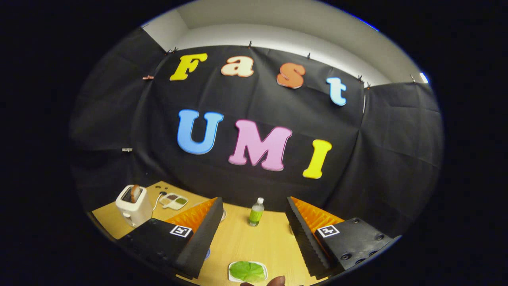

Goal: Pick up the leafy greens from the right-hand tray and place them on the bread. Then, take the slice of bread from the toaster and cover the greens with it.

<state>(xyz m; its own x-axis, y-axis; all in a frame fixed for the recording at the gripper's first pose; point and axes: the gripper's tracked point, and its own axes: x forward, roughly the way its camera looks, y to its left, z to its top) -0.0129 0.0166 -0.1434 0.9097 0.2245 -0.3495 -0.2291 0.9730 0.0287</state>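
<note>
My gripper [254, 222] hangs open above the wooden table [238, 242], with nothing between its fingers. Low between the fingers, close to me, a leafy green [247, 271] lies on a small white tray [232, 274]. A white toaster [133, 205] stands beyond the left finger at the table's far left, and a slice of bread [135, 192] sticks up out of its slot. A round plate edge [224, 215] peeks out from behind the left finger; what is on it is hidden.
A small bottle of green liquid [256, 212] stands ahead between the fingers, near the table's far edge. A white divided dish [173, 201] with sauces sits right of the toaster. A fingertip [276, 281] shows beside the tray of greens. Black cloth walls close the booth.
</note>
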